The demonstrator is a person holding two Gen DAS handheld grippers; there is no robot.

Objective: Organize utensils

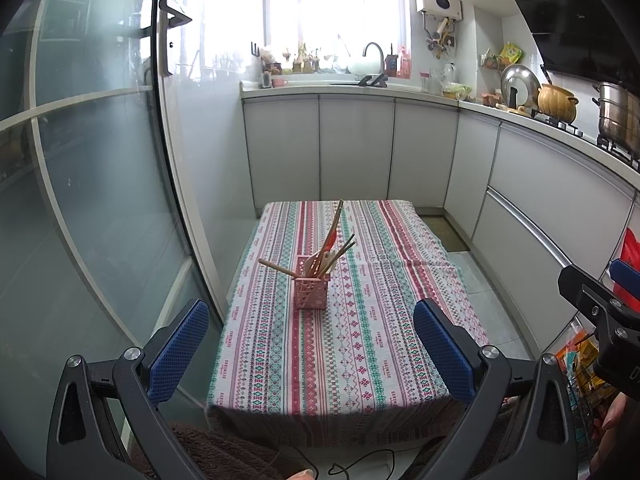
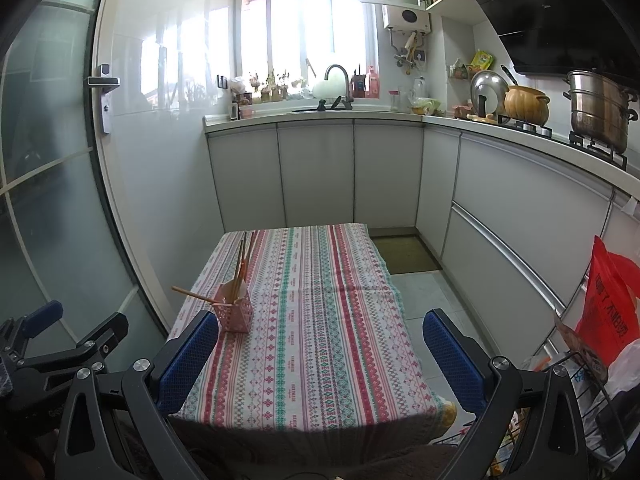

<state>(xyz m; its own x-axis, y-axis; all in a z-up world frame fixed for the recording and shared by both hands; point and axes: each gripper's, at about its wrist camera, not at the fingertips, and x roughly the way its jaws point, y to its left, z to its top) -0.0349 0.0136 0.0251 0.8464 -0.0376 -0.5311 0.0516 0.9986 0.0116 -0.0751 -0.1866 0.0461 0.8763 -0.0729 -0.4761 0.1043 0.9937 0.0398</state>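
Note:
A pink perforated utensil holder (image 1: pixel 311 293) stands upright on the striped tablecloth (image 1: pixel 360 340), filled with wooden chopsticks, a red-handled utensil and pale spoons (image 1: pixel 326 248). It also shows in the right wrist view (image 2: pixel 234 314) near the table's left edge. My left gripper (image 1: pixel 312 356) is open and empty, held back above the table's near end. My right gripper (image 2: pixel 320 364) is open and empty, also above the near end, to the right of the left one.
A glass door (image 1: pixel 80 200) stands close on the left. White cabinets (image 1: pixel 356 148) and a counter with a sink wrap the back and right, with pots (image 2: pixel 600 108) on the stove. A wire rack with bags (image 2: pixel 608 320) stands at the right.

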